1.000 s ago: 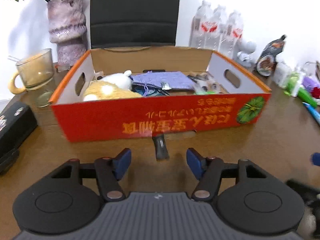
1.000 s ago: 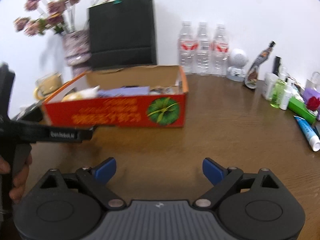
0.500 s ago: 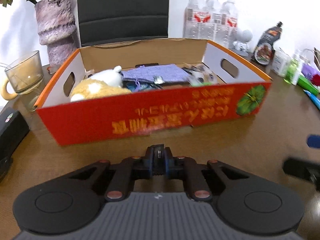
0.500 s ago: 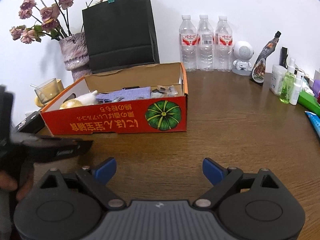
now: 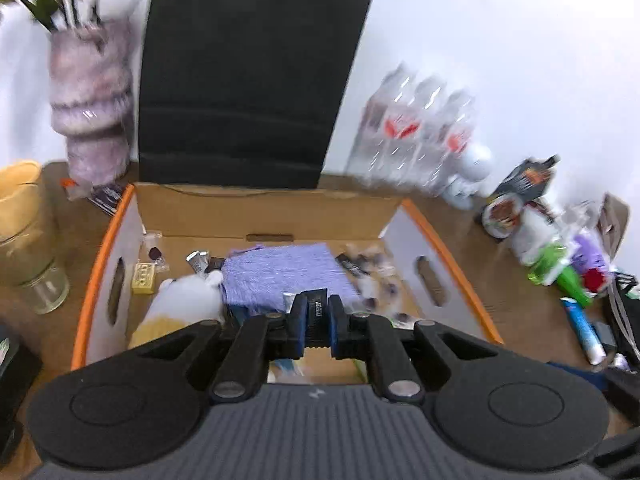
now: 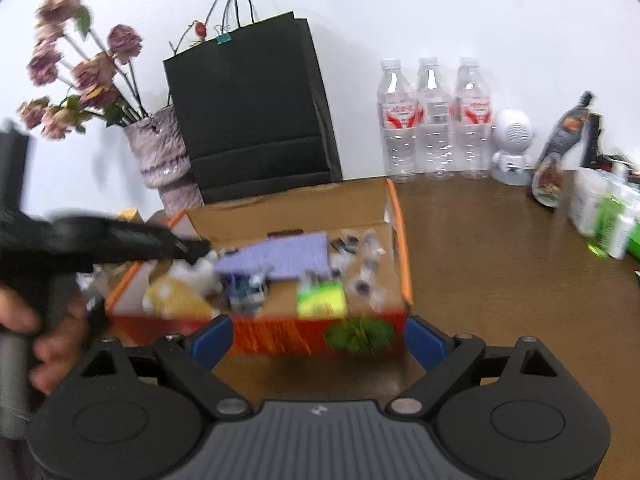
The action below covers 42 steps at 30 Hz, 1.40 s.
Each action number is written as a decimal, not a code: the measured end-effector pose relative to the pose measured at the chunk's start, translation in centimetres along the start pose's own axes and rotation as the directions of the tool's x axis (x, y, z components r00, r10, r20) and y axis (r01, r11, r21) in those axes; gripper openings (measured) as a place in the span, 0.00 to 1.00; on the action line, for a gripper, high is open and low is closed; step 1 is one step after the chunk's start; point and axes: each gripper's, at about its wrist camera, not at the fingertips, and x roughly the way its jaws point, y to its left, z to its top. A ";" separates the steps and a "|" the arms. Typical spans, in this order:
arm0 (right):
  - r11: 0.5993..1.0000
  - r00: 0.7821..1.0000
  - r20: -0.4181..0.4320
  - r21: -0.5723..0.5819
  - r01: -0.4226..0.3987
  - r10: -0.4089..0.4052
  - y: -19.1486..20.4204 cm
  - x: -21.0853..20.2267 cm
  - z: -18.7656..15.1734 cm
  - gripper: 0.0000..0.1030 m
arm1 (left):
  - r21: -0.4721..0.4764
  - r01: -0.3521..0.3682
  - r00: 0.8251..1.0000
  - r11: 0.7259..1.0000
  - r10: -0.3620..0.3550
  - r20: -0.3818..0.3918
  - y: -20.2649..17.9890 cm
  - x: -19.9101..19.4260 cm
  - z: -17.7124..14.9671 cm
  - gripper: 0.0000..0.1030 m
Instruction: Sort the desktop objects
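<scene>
My left gripper (image 5: 316,322) is shut on a small black object (image 5: 317,303) and holds it above the inside of the orange-red cardboard box (image 5: 444,248). In the box lie a purple pouch (image 5: 284,272), a white and yellow plush toy (image 5: 180,300), a small yellow item (image 5: 144,278) and several small packets. In the right wrist view the box (image 6: 400,240) stands just beyond my right gripper (image 6: 318,338), which is open with nothing between its fingers. The left gripper (image 6: 120,236) reaches over the box from the left, held by a hand (image 6: 40,344).
Behind the box stand a black paper bag (image 6: 248,112), a vase of dried flowers (image 6: 160,160), three water bottles (image 6: 432,120) and a white robot figure (image 6: 512,144). A glass mug (image 5: 24,216) is at the left. Toiletries (image 5: 560,264) and a tube (image 5: 580,328) crowd the right.
The left gripper shut on the small black object lying on the table before the box, then rose and carried it over the box. The right gripper moved closer to the box, still open.
</scene>
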 end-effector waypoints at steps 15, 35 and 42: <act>0.997 0.916 -0.393 -0.021 0.076 -0.078 2.8 11.8 6.3 0.89 | -0.017 -0.228 0.971 0.974 0.225 -0.083 3.8 0.1 1.2 1.00; 0.970 0.984 0.007 -0.166 0.177 -0.178 5.5 -4.9 -4.9 1.00 | 0.040 -0.274 0.938 0.961 0.258 0.233 -1.4 -15.6 -12.5 1.00; 0.968 0.974 -0.051 -0.129 0.214 -0.222 4.5 -4.6 -12.9 1.00 | 0.071 -0.252 0.947 0.965 0.231 0.224 -1.0 -14.1 -20.6 1.00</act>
